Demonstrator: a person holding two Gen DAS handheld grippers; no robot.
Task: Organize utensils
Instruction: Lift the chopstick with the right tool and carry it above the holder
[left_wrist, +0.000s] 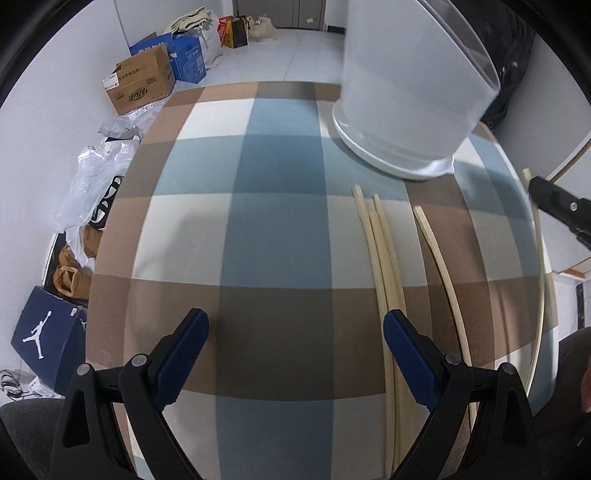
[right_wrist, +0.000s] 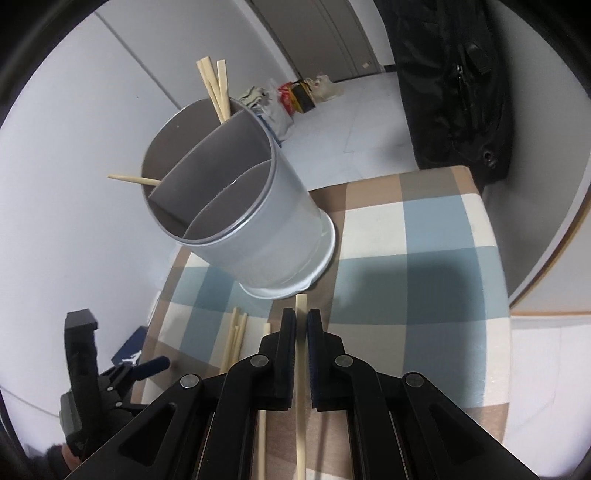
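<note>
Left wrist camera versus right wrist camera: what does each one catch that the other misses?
Only the left wrist view shows the open left gripper head-on, hovering over bare checkered tablecloth, and the cardboard box on the floor.

Only the right wrist view shows inside the utensil holder: gray dividers, with chopsticks already standing in the far compartment. It also shows the right gripper shut on a chopstick.

Both show the holder and the loose chopsticks on the cloth.
</note>
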